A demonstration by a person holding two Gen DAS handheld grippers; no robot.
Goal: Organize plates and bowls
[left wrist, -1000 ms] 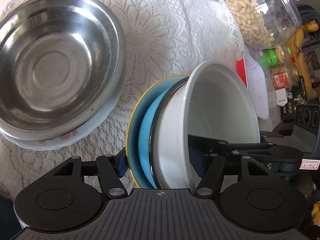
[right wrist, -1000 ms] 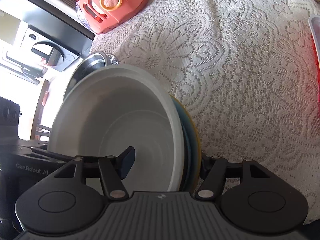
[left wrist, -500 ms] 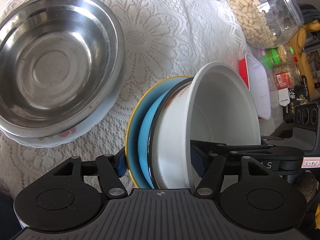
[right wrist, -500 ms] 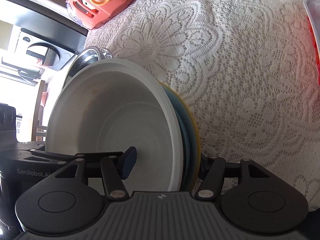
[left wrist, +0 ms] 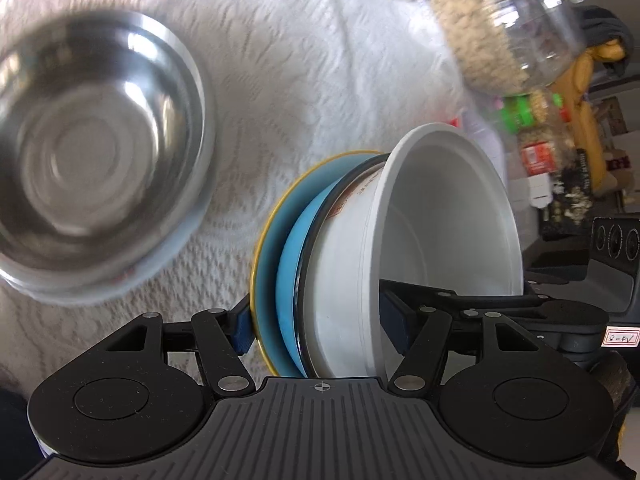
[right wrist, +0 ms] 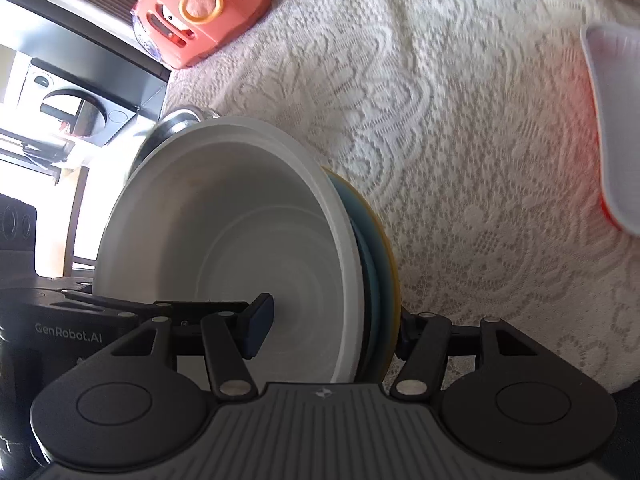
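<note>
White bowl (left wrist: 436,240) and blue plates (left wrist: 280,256) are one stack clamped between both your grippers, left gripper (left wrist: 320,320) and right gripper (right wrist: 332,324), and it has just lifted clear of the lace tablecloth (right wrist: 460,160). Your right jaws just tightened slightly on it, so carry it to the steel bowl (left wrist: 88,152) at your left.

Both wrist views face down, close, sharing the white bowl (left wrist: 448,216).

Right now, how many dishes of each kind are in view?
White bowl: 1
Blue plate: 1
Yellow-rimmed plate: 1
Steel bowl: 1
Pale dish under the steel bowl: 1
Total: 5
</note>
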